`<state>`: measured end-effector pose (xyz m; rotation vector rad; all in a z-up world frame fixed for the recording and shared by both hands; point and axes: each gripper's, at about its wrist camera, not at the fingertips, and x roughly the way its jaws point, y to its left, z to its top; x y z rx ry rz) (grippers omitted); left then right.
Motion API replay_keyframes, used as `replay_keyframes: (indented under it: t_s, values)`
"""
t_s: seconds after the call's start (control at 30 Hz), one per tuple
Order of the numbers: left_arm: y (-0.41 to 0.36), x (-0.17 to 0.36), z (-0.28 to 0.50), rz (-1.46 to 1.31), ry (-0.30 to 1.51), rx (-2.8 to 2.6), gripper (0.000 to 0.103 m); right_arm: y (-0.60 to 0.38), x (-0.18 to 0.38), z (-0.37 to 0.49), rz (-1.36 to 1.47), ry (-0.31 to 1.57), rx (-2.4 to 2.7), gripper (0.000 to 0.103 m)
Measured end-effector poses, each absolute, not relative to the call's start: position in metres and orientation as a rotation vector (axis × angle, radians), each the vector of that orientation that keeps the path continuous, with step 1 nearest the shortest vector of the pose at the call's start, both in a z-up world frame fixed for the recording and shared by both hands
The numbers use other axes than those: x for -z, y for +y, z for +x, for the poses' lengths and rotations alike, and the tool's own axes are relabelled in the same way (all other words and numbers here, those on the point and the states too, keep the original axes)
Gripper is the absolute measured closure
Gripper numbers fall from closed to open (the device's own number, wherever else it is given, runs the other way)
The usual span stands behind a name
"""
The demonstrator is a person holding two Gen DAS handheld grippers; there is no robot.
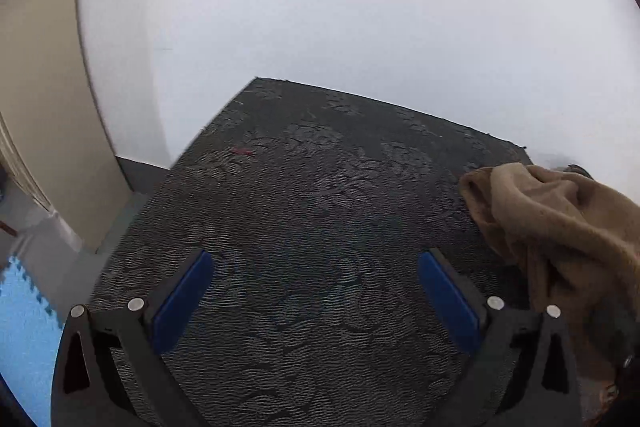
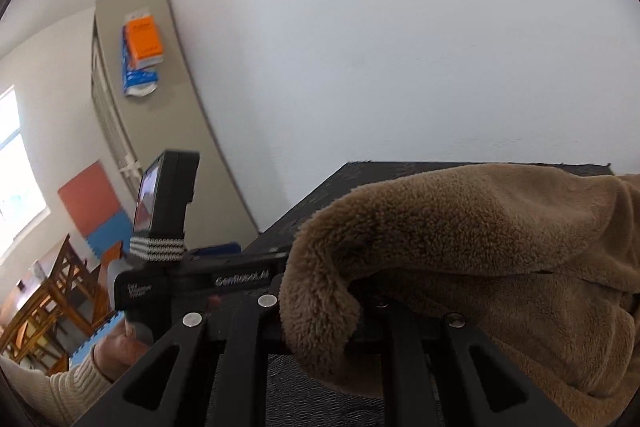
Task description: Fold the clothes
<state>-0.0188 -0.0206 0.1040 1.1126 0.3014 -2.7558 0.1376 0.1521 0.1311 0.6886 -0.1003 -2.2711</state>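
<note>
The fleece, tan and thick, hangs bunched over my right gripper, whose fingers are closed tight on a fold of it, the pile draped so heavily that the tips themselves are hidden. I hold it up off the dark patterned worktop so the cloth can drop under its own weight and show me an edge before any fold is laid. From my left side the same fleece shows at the right, a crumpled mass near the worktop's far corner, just beside my right-hand finger. My left gripper is over the bare cloth with its blue-padded fingers wide apart and nothing between them, tilted down toward the surface; I judge it is kept ready to take a second corner, since one grip alone leaves the garment in a lump. In the right view, my left hand, in a cream knit sleeve, is seen on that gripper's handle. No fold has yet been made.
</note>
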Motion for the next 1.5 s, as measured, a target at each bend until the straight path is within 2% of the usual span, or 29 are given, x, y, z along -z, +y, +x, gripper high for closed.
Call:
replay_keyframes:
  t_s: [0.27,0.43,0.6,0.67,0.73,0.8,0.93,1.13,1.33,1.5]
  values:
    - [-0.031,-0.111,0.013,1.043,0.165,2.773,0.000,0.110,-0.102,0.158,0.786,-0.065,2.240,0.088]
    - [-0.021,-0.103,0.024,1.073,0.082,2.781,0.000,0.140,-0.079,0.158,0.862,-0.082,2.271,0.087]
    - [-0.010,-0.090,0.030,1.119,-0.011,2.768,0.000,0.144,-0.061,0.160,0.958,0.001,2.274,0.084]
    - [-0.007,-0.083,0.031,1.163,-0.036,2.756,0.000,0.150,-0.055,0.163,0.992,0.018,2.272,0.074]
    - [-0.004,-0.078,0.034,1.204,-0.036,2.747,0.000,0.161,-0.051,0.170,1.003,0.017,2.280,0.038]
    - [-0.002,-0.074,0.037,1.232,-0.026,2.749,0.000,0.176,-0.047,0.183,0.987,0.007,2.307,0.026]
    - [0.009,-0.071,0.041,1.254,-0.024,2.773,0.000,0.207,-0.051,0.198,0.952,-0.063,2.391,0.026]
    - [0.055,-0.063,0.048,1.279,-0.138,2.868,0.000,0.273,-0.050,0.208,0.962,-0.237,2.610,0.026]
    - [0.096,-0.048,0.047,1.288,-0.340,2.884,0.000,0.312,-0.048,0.210,0.985,-0.250,2.754,0.026]
    - [0.105,-0.062,0.060,1.298,-0.354,2.990,0.000,0.329,-0.039,0.211,1.014,-0.263,2.770,0.026]
